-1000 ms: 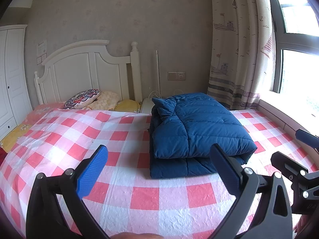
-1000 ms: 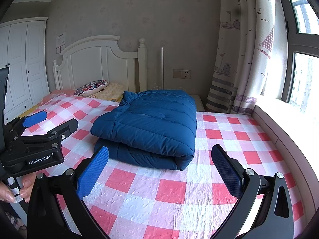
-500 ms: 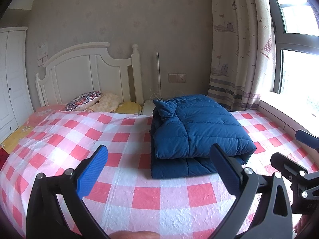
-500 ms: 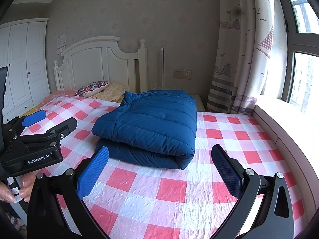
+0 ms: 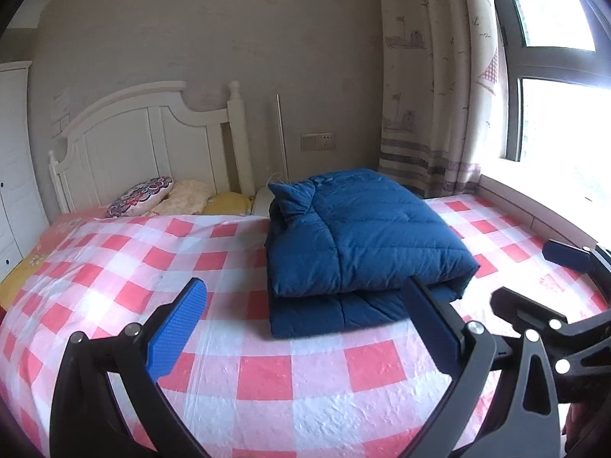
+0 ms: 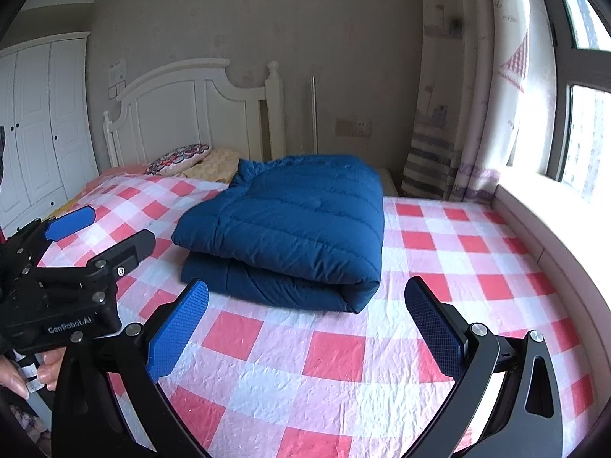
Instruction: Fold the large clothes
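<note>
jacket [image 5: 362,244], blue and folded, lay on the checked bed [image 5: 267,378], apart from both wide, empty tools: left hand-held gripper [image 5: 305,328], right hand-held gripper [image 6: 305,328]. only the right view showed the wardrobe [image 6: 34,126]; pillows [image 5: 141,200] sat by the headboard [image 5: 152,145].

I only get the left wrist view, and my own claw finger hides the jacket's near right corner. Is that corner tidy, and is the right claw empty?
Observer: In the right wrist view, the blue jacket ends there in a smooth rounded fold, flat on the checked sheet.
Operator: And the right claw?
Observer: The right claw is open, with nothing between its pads.
Operator: How does mine look from outside?
Observer: The left claw hangs over the sheet, apart from the jacket's left side.
</note>
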Tool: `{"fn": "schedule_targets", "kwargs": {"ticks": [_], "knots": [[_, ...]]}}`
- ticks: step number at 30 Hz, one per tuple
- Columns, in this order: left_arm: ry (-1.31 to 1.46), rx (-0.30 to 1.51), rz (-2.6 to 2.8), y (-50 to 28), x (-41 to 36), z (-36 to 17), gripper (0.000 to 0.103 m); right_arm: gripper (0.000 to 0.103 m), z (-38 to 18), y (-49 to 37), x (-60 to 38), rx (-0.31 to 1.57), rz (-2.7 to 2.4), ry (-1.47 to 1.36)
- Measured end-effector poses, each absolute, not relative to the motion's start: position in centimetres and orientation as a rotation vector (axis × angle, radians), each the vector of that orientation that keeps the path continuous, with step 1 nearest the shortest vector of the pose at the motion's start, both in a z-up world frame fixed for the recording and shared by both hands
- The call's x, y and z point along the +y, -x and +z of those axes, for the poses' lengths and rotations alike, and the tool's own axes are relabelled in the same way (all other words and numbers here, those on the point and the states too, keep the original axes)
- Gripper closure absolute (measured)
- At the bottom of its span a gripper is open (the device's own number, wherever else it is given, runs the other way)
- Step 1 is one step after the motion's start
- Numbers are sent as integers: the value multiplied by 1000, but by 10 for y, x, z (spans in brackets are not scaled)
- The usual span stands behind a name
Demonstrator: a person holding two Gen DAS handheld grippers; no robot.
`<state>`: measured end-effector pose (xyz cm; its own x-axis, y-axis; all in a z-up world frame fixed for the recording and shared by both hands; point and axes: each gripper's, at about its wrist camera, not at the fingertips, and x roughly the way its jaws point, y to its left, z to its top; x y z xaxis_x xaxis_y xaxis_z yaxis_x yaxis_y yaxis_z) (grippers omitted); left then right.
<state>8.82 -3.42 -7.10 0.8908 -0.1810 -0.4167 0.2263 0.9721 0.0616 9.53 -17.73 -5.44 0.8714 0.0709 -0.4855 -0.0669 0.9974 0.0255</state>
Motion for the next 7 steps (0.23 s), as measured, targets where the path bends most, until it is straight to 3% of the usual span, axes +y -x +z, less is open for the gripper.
{"fn": "schedule_targets", "kwargs": {"ticks": [3,7], "knots": [[-94,454,-158,-118,-4,-67,2,4,-50,-102,-197,521,57,-27],[-59,466,12,-179,98,-54,2,4,-14,-106,-289,511,-142,-25]]}}
